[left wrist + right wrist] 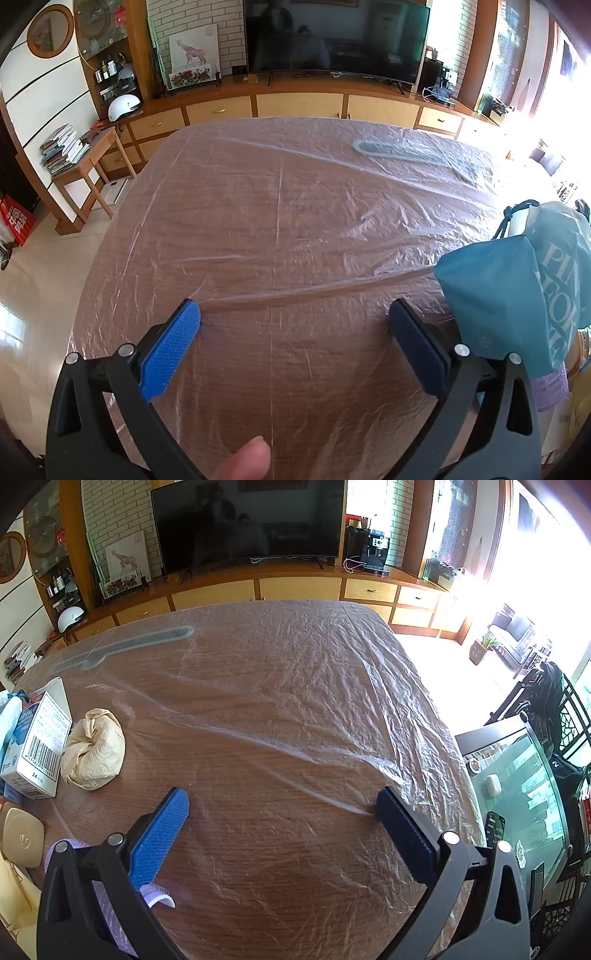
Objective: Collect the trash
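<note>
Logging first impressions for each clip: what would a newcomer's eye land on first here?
A wide wooden table under crinkled clear plastic fills both views, with open blue-padded tongs, left and right, above it. At its left edge in the right view lie a crumpled cream paper wad and a white barcoded box; a teal bag sits at the right of the left view.

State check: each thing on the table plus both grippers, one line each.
Left hand-held gripper: open, empty.
Right hand-held gripper: open, empty.
Crumpled paper towel: balled up, lying loose.
White carton: lying on its side.
Teal bag: slumped at table edge.
Plastic table cover: wrinkled.
</note>
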